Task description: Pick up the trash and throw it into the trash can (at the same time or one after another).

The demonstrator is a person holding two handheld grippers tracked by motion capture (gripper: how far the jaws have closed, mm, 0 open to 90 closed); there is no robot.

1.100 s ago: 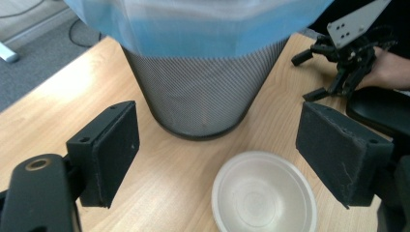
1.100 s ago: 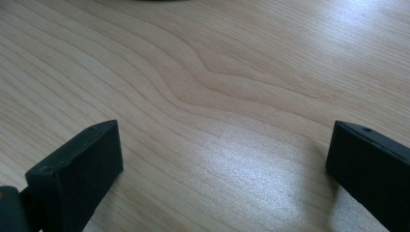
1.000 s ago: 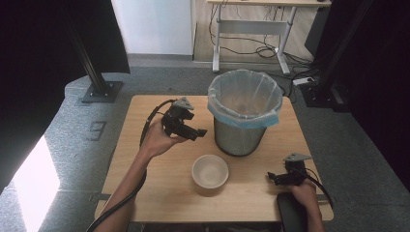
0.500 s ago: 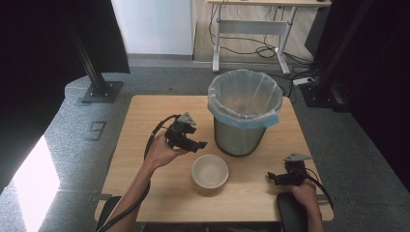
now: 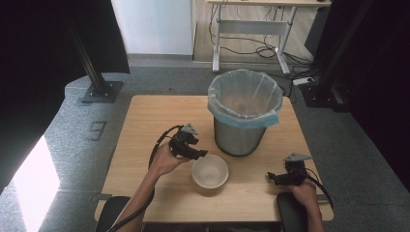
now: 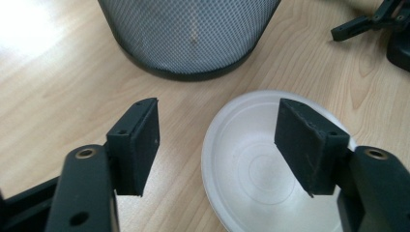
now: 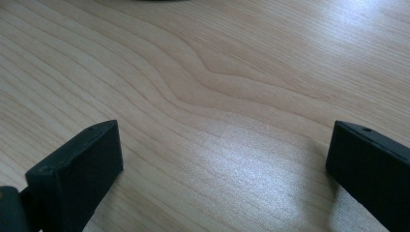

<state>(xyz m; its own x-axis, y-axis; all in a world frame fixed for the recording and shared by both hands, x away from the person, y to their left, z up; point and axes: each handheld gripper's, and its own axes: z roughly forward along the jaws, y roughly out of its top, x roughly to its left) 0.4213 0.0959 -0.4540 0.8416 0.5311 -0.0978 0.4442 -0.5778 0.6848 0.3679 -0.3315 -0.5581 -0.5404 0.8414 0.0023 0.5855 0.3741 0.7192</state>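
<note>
left gripper [image 5: 199, 154] jaws just closing, spread astride bowl [image 5: 210, 172] rim, not pinching; thin rim could slip, bowl skid; right gripper [image 5: 271, 178] spread, idle.

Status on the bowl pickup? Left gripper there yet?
Done: left gripper is down at the white bowl, the near rim between its pads in the left gripper view. In hand: its jaws have just been closing but don't touch the rim yet; the bowl sits on the table by the lined bin. Left: grip and lift. Right gripper rests open.
</note>
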